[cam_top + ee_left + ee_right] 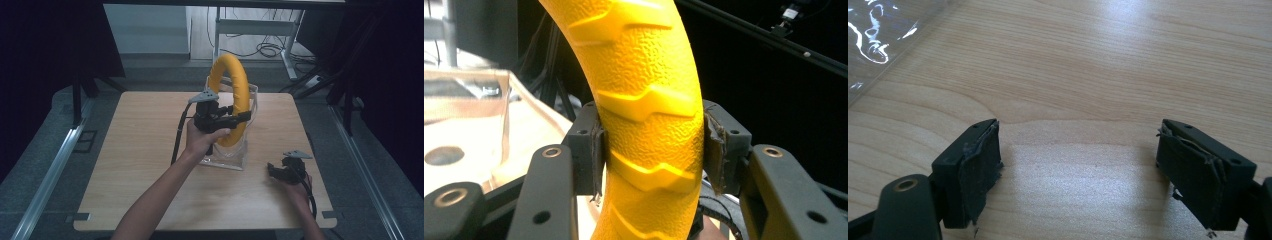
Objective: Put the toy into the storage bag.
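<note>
A yellow ring (231,70) with a tyre-like tread stands upright in a clear plastic bag (235,161) at the middle of the wooden table (140,150). My left gripper (241,118) is shut on the ring's lower right side. In the left gripper view the ring (649,100) sits squeezed between both pads (596,155) of the left gripper (653,150). My right gripper (272,170) hovers low over the table's front right, apart from the bag. In the right gripper view the right gripper (1078,170) is open, with bare wood between its jaws.
A corner of the clear bag (878,35) shows at the upper left of the right gripper view. Dark curtains flank the table on both sides. Behind it stand a desk frame (260,25) and loose cables on the floor.
</note>
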Demonstrator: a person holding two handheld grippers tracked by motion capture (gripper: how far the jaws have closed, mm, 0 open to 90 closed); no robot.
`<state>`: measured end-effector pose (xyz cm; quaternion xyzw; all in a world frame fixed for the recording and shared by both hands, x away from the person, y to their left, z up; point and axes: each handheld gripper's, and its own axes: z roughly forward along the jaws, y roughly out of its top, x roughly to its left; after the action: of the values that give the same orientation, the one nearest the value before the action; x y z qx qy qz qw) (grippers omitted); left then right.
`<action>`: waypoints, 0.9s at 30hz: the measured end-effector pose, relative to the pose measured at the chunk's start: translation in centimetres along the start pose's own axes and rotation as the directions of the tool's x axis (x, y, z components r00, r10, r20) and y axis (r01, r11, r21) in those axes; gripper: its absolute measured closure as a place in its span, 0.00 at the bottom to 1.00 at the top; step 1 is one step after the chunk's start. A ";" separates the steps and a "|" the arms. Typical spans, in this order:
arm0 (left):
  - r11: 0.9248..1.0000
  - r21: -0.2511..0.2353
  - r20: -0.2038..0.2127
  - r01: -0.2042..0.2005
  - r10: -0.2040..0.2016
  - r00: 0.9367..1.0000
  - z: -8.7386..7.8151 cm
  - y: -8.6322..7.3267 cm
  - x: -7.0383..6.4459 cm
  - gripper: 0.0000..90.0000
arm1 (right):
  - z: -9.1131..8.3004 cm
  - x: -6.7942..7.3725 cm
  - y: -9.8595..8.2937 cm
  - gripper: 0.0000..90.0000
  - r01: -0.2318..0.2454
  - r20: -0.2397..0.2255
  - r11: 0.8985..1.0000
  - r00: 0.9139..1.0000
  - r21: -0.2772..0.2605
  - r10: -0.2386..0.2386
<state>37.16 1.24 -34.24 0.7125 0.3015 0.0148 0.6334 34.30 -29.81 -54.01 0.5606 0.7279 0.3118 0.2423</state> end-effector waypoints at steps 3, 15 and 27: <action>1.000 0.022 -0.013 -0.003 0.003 1.000 0.4 -0.7 0.4 0.56 | 0.0 0.0 0.0 0.20 0.002 -0.001 1.000 1.000 0.001 -0.002; 0.996 0.063 -0.026 0.067 -0.065 0.998 1.2 -3.3 1.7 0.56 | 0.0 0.0 0.0 0.20 0.003 -0.001 1.000 1.000 0.001 -0.003; 0.994 0.093 -0.048 0.049 -0.045 0.998 1.6 -4.8 1.5 0.56 | 0.0 0.0 0.0 0.20 0.004 0.000 1.000 1.000 0.000 -0.004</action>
<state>37.09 0.56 -39.52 0.7336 0.3332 0.0022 0.5923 34.30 -29.83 -54.02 0.5591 0.7289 0.3116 0.2429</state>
